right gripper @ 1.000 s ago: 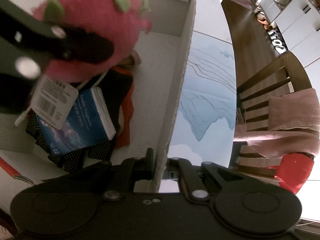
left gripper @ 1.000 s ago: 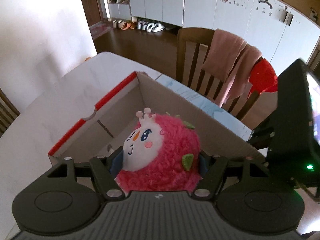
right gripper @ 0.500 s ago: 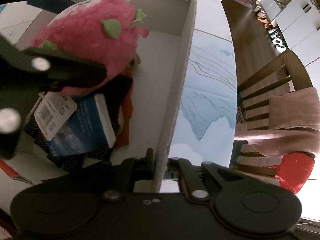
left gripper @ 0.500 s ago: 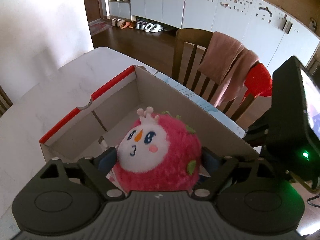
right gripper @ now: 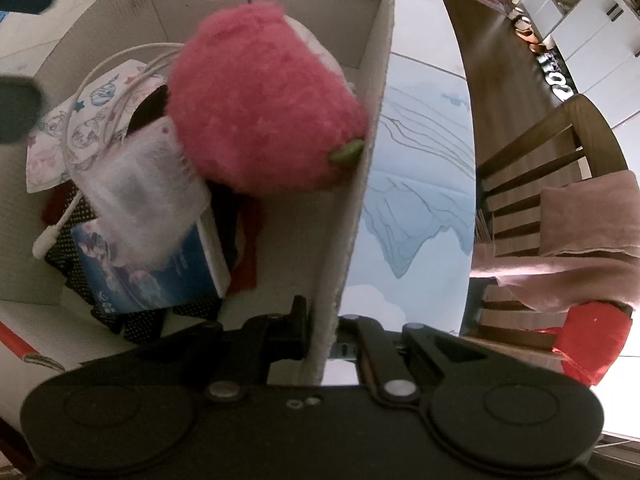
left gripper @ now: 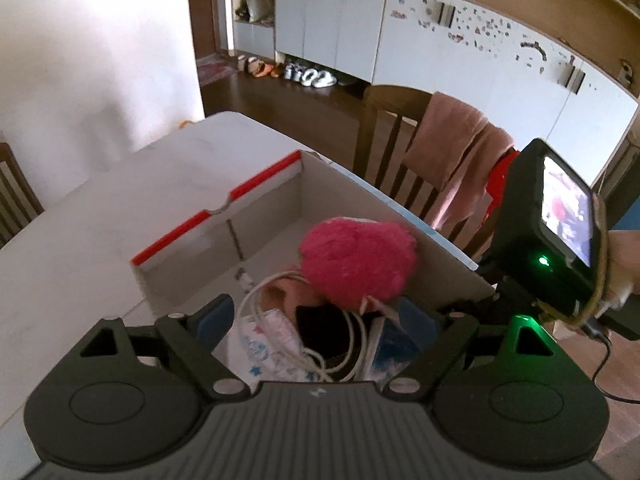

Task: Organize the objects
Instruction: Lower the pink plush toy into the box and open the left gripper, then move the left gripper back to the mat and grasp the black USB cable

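Note:
A pink plush toy (left gripper: 358, 262) lies loose in the cardboard box (left gripper: 256, 216), on top of other items, its face turned away; it also shows in the right wrist view (right gripper: 260, 116). My left gripper (left gripper: 316, 320) is open and empty above the box's near end. My right gripper (right gripper: 320, 332) is shut on the box's side wall (right gripper: 360, 200). Inside the box are a white cable (left gripper: 276, 340), a blue book (right gripper: 160, 276), a clear plastic packet (right gripper: 140, 188) and patterned cloth (right gripper: 92, 108).
The box stands on a white table (left gripper: 80, 216) with a blue printed mat (right gripper: 420, 184). A wooden chair (left gripper: 400, 152) draped with a pink towel (left gripper: 452, 148) stands beyond the table. My right gripper's body with its screen (left gripper: 560, 232) is at right.
My left gripper opened and let go of the plush toy, which dropped into the box and rolled face away. The left gripper drew back and up. The right gripper held still.

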`<state>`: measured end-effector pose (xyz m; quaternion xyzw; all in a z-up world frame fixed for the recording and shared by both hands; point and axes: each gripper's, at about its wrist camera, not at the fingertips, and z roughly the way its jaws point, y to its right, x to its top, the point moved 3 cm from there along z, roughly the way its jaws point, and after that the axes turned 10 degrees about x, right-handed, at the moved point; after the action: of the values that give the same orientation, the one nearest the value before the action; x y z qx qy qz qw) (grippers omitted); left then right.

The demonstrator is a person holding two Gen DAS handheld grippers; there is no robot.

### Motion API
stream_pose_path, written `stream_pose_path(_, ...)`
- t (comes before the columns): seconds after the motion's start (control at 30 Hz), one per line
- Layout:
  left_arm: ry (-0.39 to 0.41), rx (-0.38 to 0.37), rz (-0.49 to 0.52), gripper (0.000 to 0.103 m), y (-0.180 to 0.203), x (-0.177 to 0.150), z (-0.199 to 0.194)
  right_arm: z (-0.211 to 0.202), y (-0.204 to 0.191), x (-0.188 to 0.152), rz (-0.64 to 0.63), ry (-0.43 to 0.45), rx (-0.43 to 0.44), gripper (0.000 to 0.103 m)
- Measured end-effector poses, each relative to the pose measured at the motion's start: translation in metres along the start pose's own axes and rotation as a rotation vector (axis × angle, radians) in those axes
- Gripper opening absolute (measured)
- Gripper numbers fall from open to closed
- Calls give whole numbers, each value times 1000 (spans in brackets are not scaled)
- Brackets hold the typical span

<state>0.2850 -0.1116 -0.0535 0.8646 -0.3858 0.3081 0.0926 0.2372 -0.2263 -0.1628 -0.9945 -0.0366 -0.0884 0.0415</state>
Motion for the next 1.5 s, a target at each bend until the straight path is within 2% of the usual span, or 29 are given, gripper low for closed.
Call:
stream_pose_path(0.2, 13, 25, -26, 90, -18, -13, -24, 1, 2, 0, 7, -3, 6, 5)
stream_pose_path(0.6, -16, 84, -105, 90, -58, -60, -53, 3, 2, 1, 13, -11, 7, 5)
stream_pose_path(0.67, -18, 103, -129, 94, -66, -70, -57, 3, 2, 1, 16, -12, 7, 5)
stream_pose_path(0.7, -16, 116, -142, 102, -71, -75, -60, 3, 2, 1, 16, -12, 8, 5)
stream_pose_path(0.9, -32, 208, -236, 103, -111, -117, -74, 3, 3, 1, 21, -13, 12, 5)
stream_pose_path(1.03, -90, 294, -293, 103, -139, -150, -73, 5, 3, 1, 23, -17, 11, 5)
stream_pose_path(1.13, -150, 312, -336, 103, -153, -177, -69, 6, 3, 2, 22, -21, 10, 6)
stream_pose_path(1.23, -197, 368, -352, 103, -162, -202, -62, 6, 3, 2, 22, -24, 9, 6)
stream_pose_path(1.4, -274, 375, -493, 103, -168, -242, -48, 6, 3, 2, 22, -24, 5, 6)
stream_pose_path(1.5, -317, 408, -547, 103, -165, -258, -40, 7, 3, 1, 22, -22, 2, 6)
